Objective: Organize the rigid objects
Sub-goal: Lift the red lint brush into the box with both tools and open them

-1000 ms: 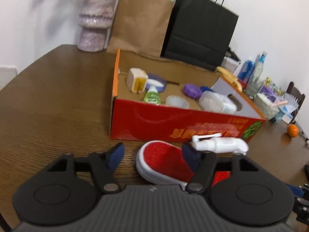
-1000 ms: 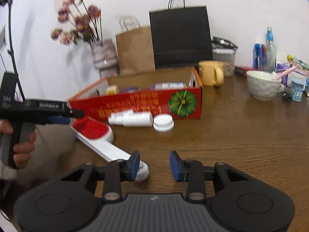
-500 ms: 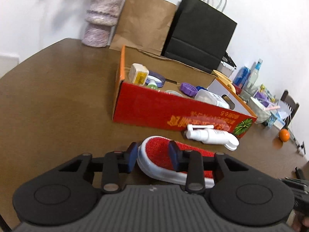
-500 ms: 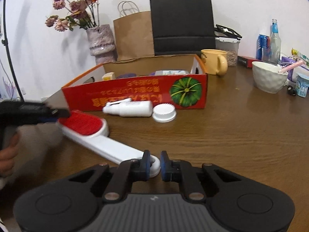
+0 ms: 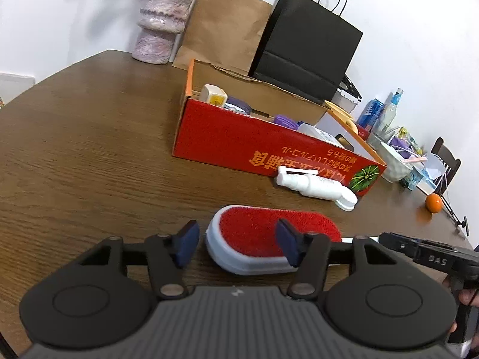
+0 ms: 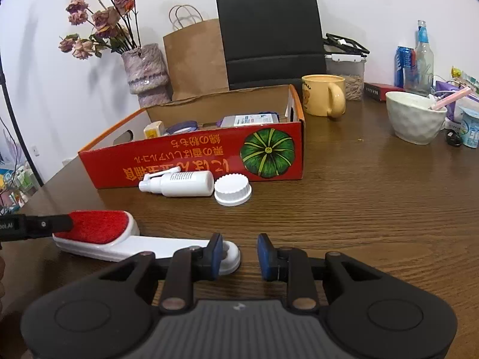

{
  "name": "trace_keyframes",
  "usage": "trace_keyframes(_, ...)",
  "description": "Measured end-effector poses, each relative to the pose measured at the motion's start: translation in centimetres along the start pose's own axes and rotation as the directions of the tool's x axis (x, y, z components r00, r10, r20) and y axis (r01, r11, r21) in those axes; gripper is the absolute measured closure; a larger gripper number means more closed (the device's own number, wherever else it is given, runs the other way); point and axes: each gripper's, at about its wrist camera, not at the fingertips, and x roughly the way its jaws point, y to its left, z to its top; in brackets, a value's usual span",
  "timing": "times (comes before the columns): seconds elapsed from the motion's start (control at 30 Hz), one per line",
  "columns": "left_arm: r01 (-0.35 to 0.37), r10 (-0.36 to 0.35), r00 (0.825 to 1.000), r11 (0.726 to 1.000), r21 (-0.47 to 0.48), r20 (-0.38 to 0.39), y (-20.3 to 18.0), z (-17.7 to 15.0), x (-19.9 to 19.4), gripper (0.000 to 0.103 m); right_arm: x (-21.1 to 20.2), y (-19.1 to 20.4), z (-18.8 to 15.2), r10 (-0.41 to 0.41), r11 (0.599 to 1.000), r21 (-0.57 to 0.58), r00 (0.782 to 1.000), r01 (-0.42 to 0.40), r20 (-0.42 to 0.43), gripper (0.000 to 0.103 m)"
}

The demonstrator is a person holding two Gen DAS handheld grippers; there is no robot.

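Observation:
A lint brush with a red pad (image 5: 269, 230) and a white handle (image 6: 167, 246) lies flat on the wooden table. My left gripper (image 5: 238, 245) hovers over the pad end. Its jaws are opening, with the pad partly between them and untouched. My right gripper (image 6: 241, 255) is at the handle's ring end (image 6: 232, 255). Its jaws are opening too, the ring just inside the left finger and not pinched. A white spray bottle (image 6: 182, 184) and a white ribbed cap (image 6: 233, 190) lie in front of the red cardboard box (image 6: 194, 161), which holds several small items.
Behind the box stand a vase of dried flowers (image 6: 145, 74), a brown paper bag (image 6: 196, 56) and a black bag (image 6: 269, 30). A yellow mug (image 6: 323, 94), a white bowl (image 6: 414, 121), bottles (image 6: 423, 56) and an orange (image 5: 434, 202) are at the right.
Both grippers closed to a narrow gap half a second ago and have since widened again. The brush stays on the table. Both hands have shifted a little sideways.

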Motion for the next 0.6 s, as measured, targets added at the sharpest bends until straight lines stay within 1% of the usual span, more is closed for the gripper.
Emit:
trace_keyframes(0.03, 0.006, -0.006, 1.0, 1.0, 0.002, -0.003, -0.1, 0.0, 0.0, 0.049, 0.1, 0.0, 0.0, 0.0, 1.0, 0.003, 1.0, 0.0, -0.001, 0.078)
trace_keyframes(0.1, 0.002, -0.002, 1.0, 1.0, 0.017, 0.005, -0.4, -0.2, -0.1, 0.05, 0.3, 0.1, 0.2, 0.005, 1.0, 0.005, 1.0, -0.005, -0.009, 0.082)
trace_keyframes(0.13, -0.004, 0.004, 1.0, 0.999, 0.033, 0.016, -0.7, -0.4, -0.2, 0.05, 0.4, 0.1, 0.3, 0.028, 1.0, 0.013, 0.999, -0.028, -0.016, 0.092)
trace_keyframes(0.17, -0.016, 0.015, 0.999, 0.999, 0.042, 0.03, -0.9, -0.6, -0.3, 0.051, 0.5, 0.1, 0.4, 0.031, 0.999, 0.021, 0.999, -0.03, -0.024, 0.092)
trace_keyframes(0.2, -0.024, 0.023, 0.999, 0.999, 0.037, 0.035, -1.1, -0.8, -0.4, 0.051, 0.6, 0.1, 0.5, 0.033, 0.999, 0.02, 0.999, -0.033, -0.023, 0.092)
trace_keyframes(0.27, -0.036, 0.035, 0.999, 0.999, 0.02, 0.042, -1.3, -1.2, -0.9, 0.052, 0.5, -0.4, 0.4, 0.054, 0.997, 0.054, 0.998, -0.053, -0.016, 0.092)
trace_keyframes(0.33, -0.034, 0.034, 0.999, 0.999, 0.003, 0.041, -1.3, -1.5, -1.5, 0.054, 0.0, -0.8, 0.1, 0.066, 0.995, 0.074, 0.998, -0.066, 0.001, 0.092)
trace_keyframes(0.37, -0.023, 0.024, 0.998, 1.0, -0.009, 0.051, -1.2, -1.6, -2.1, 0.057, -0.6, -0.8, 0.0, 0.066, 0.995, 0.077, 0.998, -0.067, 0.015, 0.092)
trace_keyframes(0.47, 0.016, -0.012, 0.995, 0.999, -0.044, 0.104, -1.3, -1.9, -4.6, 0.061, -3.3, -0.5, 0.1, 0.075, 0.995, 0.067, 0.995, -0.08, 0.072, 0.093)
trace_keyframes(0.53, 0.041, -0.032, 0.988, 0.998, -0.057, 0.15, -2.0, -2.2, -6.6, 0.062, -5.6, -0.1, 0.1, 0.063, 0.996, 0.051, 0.991, -0.07, 0.12, 0.092)
trace_keyframes(0.6, 0.04, -0.029, 0.982, 0.998, -0.058, 0.184, -3.3, -2.4, -8.1, 0.062, -8.3, 0.3, -0.5, 0.046, 0.998, 0.036, 0.985, -0.053, 0.167, 0.092)
